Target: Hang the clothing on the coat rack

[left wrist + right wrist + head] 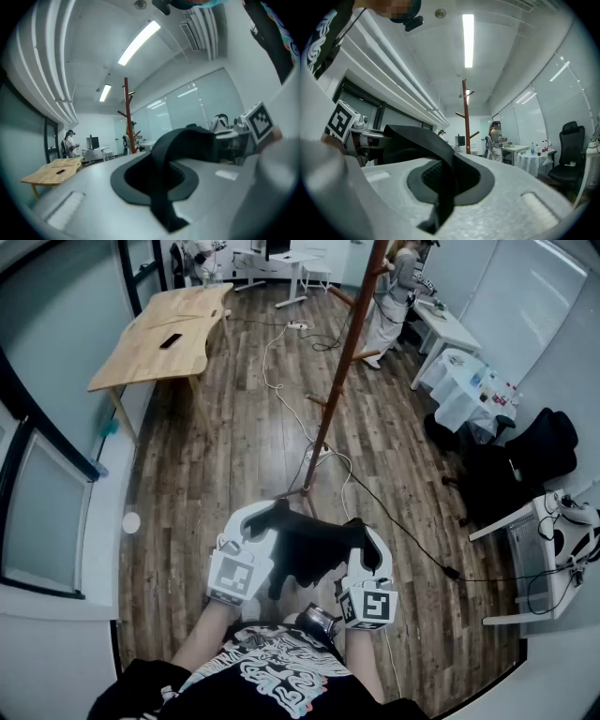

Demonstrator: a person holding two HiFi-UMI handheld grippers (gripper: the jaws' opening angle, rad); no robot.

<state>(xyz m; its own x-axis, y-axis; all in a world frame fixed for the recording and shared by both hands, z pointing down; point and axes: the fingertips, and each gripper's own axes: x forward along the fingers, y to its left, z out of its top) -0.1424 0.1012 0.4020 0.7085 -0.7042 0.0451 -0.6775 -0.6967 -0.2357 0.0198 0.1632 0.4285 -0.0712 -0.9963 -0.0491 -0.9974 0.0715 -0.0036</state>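
Clothing (305, 554), a black garment, hangs between the two grippers at the lower centre of the head view, close in front of the person's torso. The left gripper (262, 526) has its fingers (84, 187) clamped on one edge of the fabric. The right gripper (361, 535) pinches the other edge between its fingers (525, 187), probably so the piece is spread for slipping over a peg. The coat rack (342, 371) stands higher in the frame on the wooden floor (234, 446), well apart from them. The fabric looks matte, soft and limp, gathering into a narrow band at each grip.
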